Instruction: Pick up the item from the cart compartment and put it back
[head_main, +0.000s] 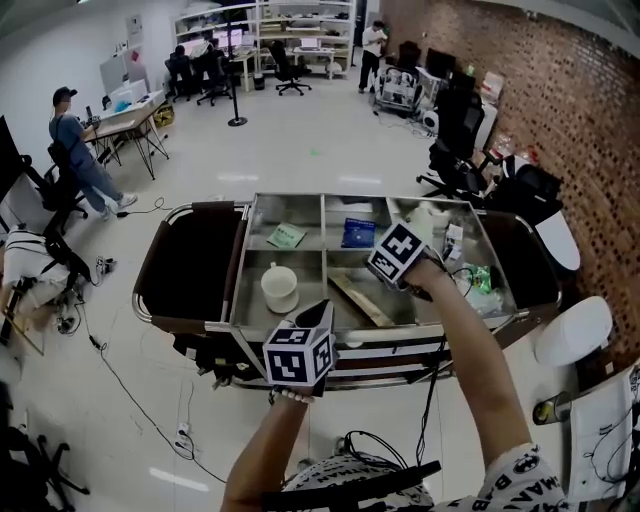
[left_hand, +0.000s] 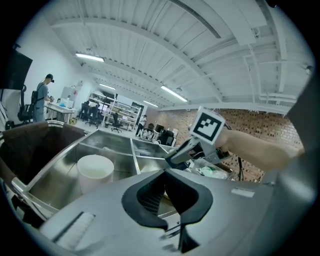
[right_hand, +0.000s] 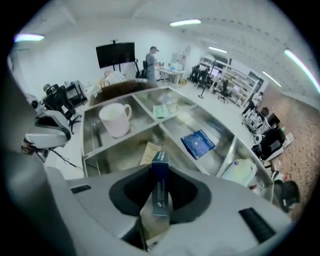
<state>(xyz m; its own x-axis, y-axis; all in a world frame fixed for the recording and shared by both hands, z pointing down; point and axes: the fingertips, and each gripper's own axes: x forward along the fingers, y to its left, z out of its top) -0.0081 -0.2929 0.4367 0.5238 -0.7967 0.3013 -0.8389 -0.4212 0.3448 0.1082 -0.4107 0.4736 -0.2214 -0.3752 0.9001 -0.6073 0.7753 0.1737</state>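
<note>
- Gripping a slim blue box (right_hand: 160, 192) edge-on, the right gripper (right_hand: 160, 175) has its jaws closed on the box's two broad faces above the near middle compartment of the steel cart (head_main: 300, 197).
- A tan board (head_main: 358, 298) lies on the compartment floor below the box. No view settles whether the box has already cleared that floor.
- The left gripper (left_hand: 165, 175) hangs at the cart's near rim with its jaws together and nothing between them. It sits just short of the compartment holding the white mug (head_main: 279, 287).
- A blue packet (head_main: 357, 232) lies in the far middle compartment, well apart from the gripped box and out of the way.
- The step appears to be the pick-up, with the grip taken and the lift and return not yet done.
- The lift is best made straight up, with the box kept upright so it cannot pivot between the pads.
- It should rise above the dividers (head_main: 323, 250) before any sideways drift, since a knock on steel could twist it loose.
- For the return, the box should come down into the same compartment until it rests on the floor or the board.
- The jaws should open only then, and the gripper should back out along its own line so a pad does not tip the narrow box.
- The idle gripper is best left where it is, clear of the mug.
</note>
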